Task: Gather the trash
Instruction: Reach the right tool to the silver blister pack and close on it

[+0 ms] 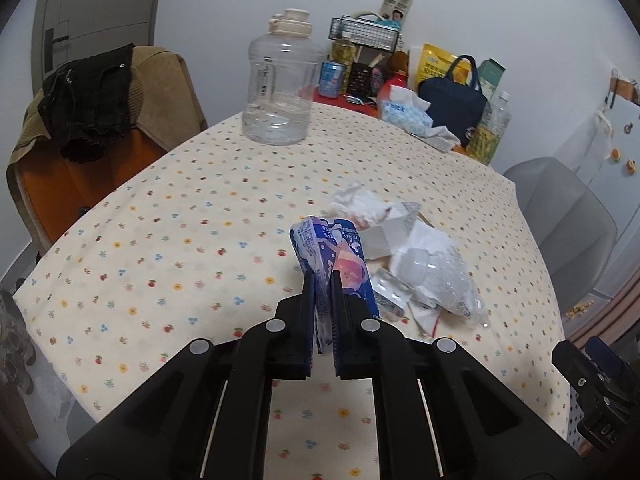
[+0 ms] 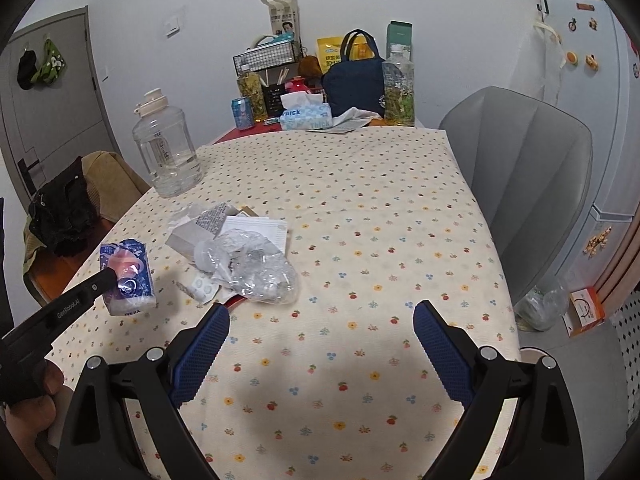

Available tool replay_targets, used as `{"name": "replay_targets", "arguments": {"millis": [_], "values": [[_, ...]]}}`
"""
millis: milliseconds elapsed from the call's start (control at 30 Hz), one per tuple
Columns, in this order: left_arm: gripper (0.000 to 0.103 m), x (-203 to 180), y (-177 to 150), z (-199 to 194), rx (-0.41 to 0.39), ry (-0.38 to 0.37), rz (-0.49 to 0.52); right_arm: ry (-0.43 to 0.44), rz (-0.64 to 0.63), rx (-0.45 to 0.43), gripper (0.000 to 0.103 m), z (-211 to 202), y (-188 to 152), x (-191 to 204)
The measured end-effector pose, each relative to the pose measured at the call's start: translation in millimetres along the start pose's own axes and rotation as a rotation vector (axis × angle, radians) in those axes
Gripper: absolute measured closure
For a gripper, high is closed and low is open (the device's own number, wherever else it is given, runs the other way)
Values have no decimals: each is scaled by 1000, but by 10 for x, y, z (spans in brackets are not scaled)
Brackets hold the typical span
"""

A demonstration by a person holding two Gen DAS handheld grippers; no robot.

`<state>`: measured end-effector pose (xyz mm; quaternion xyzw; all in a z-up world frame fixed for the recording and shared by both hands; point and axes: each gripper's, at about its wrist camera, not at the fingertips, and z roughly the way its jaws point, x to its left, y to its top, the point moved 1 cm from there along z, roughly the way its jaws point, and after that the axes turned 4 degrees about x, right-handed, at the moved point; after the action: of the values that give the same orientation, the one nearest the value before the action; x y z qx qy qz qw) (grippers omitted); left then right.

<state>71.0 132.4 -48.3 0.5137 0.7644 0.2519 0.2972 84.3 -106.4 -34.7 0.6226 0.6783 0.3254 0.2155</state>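
Jaws of the left gripper [image 1: 322, 280] pinch a crushed blue carton [image 1: 334, 256]; right gripper [image 2: 322, 316] jaws spread.

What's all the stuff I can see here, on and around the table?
Carton: one, blue and pink, crushed, held in left tongs.
Trash pile: one heap, white paper and clear plastic, mid-table.
Water jug: one, clear, table's left edge.
Tissue pack: one, blue-white, far end.
Bag: one, navy, far end.
Can: one, blue, far end.
Chair: one, grey, right of table.
Left tongs: black, shut on carton.
Right tongs: blue pads, open, empty.
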Motion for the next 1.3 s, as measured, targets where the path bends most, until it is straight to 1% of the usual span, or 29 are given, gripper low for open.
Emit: {"name": "replay_targets", "arguments": {"millis": [200,300,400,600,767,1067,1167,1300], "values": [[95,210,20,114,1,43,-36,18,-27,15,16,90,27,155],[95,300,37,172,6,54,-54,25,-39,25,17,154,51,233],[95,388,58,238,11,62,-74,38,-51,38,20,226,68,321],[95,442,71,357,21,61,-86,78,-88,71,30,376,98,562],[95,445,95,452,25,56,-83,112,-132,112,44,529,94,822],[95,621,137,546,26,54,-105,134,-198,155,59,752,78,1232],[95,712,122,591,36,50,-122,136,-213,172,63,837,69,1320],[95,748,120,597,34,36,-132,132,-229,191,64,947,43,1433]]}}
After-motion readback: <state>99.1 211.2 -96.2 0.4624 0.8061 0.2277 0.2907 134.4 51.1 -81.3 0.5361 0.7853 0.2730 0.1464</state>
